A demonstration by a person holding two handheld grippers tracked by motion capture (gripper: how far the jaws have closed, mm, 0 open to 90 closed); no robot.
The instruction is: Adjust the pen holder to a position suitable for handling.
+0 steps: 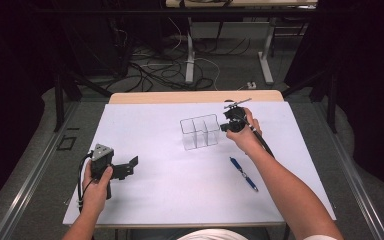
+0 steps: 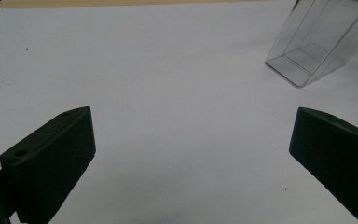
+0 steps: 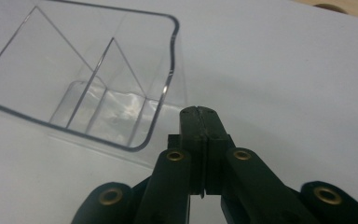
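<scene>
A clear plastic organizer (image 1: 200, 132) with several compartments stands on the white table top (image 1: 170, 190) near its middle; it also appears as the clear organizer (image 2: 317, 42) and the clear organizer (image 3: 93, 84). My right gripper (image 1: 225, 126) hovers just right of its rim, jaws pressed together with nothing between them; in its own view the right gripper (image 3: 199, 112) sits beside the container's near corner. My left gripper (image 1: 132, 164) rests low at the left front, jaws wide apart; the left gripper (image 2: 191, 140) holds nothing. A blue pen (image 1: 243, 174) lies on the table right of centre.
The table's wooden far edge (image 1: 195, 96) shows behind the white sheet. Beyond it are cables (image 1: 155, 70) and table legs on the floor. A cable trails from the right gripper along the forearm.
</scene>
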